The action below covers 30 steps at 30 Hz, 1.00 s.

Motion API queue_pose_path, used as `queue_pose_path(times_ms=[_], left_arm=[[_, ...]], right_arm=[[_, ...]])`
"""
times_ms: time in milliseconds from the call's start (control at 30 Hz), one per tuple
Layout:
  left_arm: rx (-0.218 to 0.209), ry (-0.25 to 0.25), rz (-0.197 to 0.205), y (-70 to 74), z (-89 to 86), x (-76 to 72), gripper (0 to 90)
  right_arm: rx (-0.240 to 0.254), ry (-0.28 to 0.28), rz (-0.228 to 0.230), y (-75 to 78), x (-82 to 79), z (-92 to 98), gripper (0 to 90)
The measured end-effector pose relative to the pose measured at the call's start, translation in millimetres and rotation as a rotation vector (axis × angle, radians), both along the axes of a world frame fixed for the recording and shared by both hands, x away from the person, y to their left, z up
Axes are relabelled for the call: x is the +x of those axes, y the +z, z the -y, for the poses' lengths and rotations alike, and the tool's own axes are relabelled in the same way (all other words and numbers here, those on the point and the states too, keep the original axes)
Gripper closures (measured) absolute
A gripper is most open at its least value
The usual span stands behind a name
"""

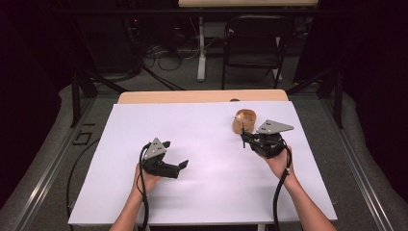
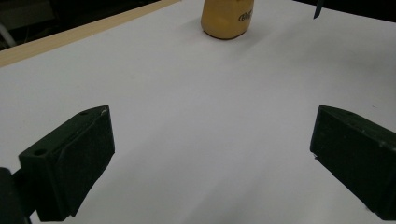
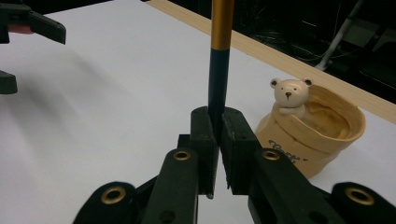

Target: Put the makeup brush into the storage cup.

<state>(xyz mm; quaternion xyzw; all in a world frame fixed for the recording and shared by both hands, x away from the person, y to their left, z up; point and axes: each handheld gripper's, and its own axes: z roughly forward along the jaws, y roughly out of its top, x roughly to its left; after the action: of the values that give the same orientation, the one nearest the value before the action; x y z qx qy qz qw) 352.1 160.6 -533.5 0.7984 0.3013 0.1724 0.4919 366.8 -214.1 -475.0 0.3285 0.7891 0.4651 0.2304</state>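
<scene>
Container: a tan ceramic cup (image 1: 245, 120) with a small cream bear figure (image 3: 289, 95) perched on its rim stands on the white sheet, toward the 1 o'clock part of the table in the high view; dark lettering marks its side.
Cup contents: the right gripper view looks into the tan hollow; nothing can be made out in the part that shows.
Right gripper: the black right-hand gripper (image 1: 244, 138) sits just at the cup's 6 o'clock in the high view, its jaws pressed together on a slim rod.
Held thing: a thin stick with a dark lower shaft and a gold upper section (image 3: 218, 60) stands upright between those jaws, rising out of the top of the right gripper view; the cup is just beside it at 3 o'clock there, apart from it.
Left gripper: the black left-hand gripper (image 1: 174, 154) is at about 7 o'clock on the sheet, jaws spread wide with bare white sheet between them.
Surface: a white paper-like sheet (image 1: 207, 163) covers the pale wooden tabletop (image 1: 192, 96), which shows as a strip along the 12 o'clock edge.
Open room: the sheet's centre, its 9 o'clock side and its 6 o'clock edge lie bare; the two grippers are well apart.
Beyond the table: a dark folding chair (image 1: 252, 43) stands at 12 o'clock on the grey floor.
</scene>
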Motion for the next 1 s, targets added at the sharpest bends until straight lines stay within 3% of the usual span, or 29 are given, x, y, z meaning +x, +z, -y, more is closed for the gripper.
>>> queue_pose_path(times_ms=[1000], left_arm=[[0.004,-0.006,0.002,0.1,-0.9,-1.1,0.0]], right_arm=[[0.001,-0.069,-0.006,6.7,7.0,28.6,84.4]])
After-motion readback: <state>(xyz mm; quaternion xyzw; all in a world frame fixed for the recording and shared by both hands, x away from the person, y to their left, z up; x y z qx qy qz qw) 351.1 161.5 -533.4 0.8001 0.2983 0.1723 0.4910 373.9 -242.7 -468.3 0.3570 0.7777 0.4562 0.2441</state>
